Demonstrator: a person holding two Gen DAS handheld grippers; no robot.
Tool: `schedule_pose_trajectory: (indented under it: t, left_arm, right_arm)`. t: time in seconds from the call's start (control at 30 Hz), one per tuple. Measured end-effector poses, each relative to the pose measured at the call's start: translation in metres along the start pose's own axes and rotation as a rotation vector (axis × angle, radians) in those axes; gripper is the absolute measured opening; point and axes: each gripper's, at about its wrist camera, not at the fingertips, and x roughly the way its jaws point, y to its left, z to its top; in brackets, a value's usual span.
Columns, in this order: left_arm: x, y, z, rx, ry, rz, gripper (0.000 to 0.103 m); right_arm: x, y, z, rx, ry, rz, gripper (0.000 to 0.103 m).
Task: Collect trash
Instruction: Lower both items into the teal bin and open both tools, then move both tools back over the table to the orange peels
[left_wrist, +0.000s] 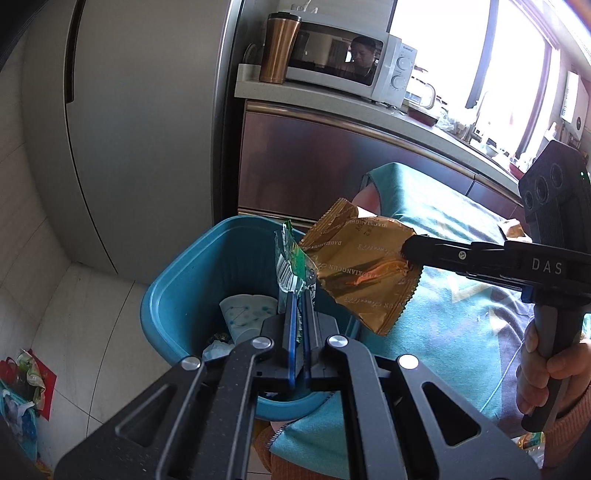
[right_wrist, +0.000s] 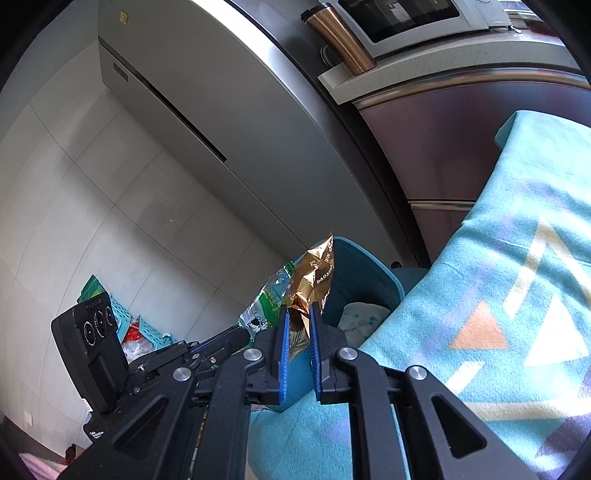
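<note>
Blue-padded fingers of the left gripper (left_wrist: 300, 295) are pinched tight on a green-and-clear wrapper (left_wrist: 293, 264), which stands up from the fingertips directly over the open mouth of a teal bin (left_wrist: 173, 295). Coming in from the right in the left wrist view, the right gripper (left_wrist: 406, 254) is clamped on a crinkled gold foil wrapper (left_wrist: 364, 269), whose free end hangs down beside the bin's right rim and touches or overlaps the green wrapper at its left edge. The right wrist view shows the same gold foil squeezed between that gripper's blue pads (right_wrist: 283, 354), with the bin just beyond it. Inside the bin lie a pale patterned paper cup (left_wrist: 247, 315) and some crumpled scraps. A person's hand (left_wrist: 543, 373) grips the right tool's handle. A turquoise cloth (left_wrist: 454, 317) with a geometric print lies draped against the bin's right side. Behind stand a grey refrigerator (left_wrist: 140, 122) and a counter (left_wrist: 332, 96) carrying a white microwave (left_wrist: 354, 59) and a copper travel mug (left_wrist: 279, 48).
</note>
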Motion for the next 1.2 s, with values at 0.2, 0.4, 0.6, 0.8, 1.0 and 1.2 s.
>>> schedule_pose_trajectory:
  t: [0.2, 0.4, 0.6, 0.8, 1.0, 1.2]
  left_arm:
    - [0.01, 0.004, -0.001, 0.0, 0.02, 0.02, 0.004]
    - [0.022, 0.005, -0.002, 0.001, 0.042, 0.04, 0.004]
    - [0.036, 0.013, -0.007, -0.018, 0.072, 0.051, 0.005]
    - [0.046, 0.018, -0.012, -0.03, 0.096, 0.06, 0.005]
    - [0.035, 0.015, -0.012, -0.028, 0.063, 0.039, 0.005]
    - [0.011, -0.003, -0.007, 0.008, 0.0, -0.029, 0.016]
  right_arm:
    - [0.015, 0.004, 0.003, -0.007, 0.026, -0.021, 0.011]
    - [0.028, 0.011, 0.002, -0.022, 0.055, -0.036, 0.012]
    - [0.037, 0.008, 0.0, -0.016, 0.075, -0.05, 0.014]
    - [0.032, 0.008, -0.004, -0.004, 0.063, -0.043, 0.014]
    - [0.012, 0.003, -0.009, 0.001, 0.037, -0.029, 0.014]
    - [-0.028, 0.006, -0.019, -0.042, -0.018, -0.048, 0.022]
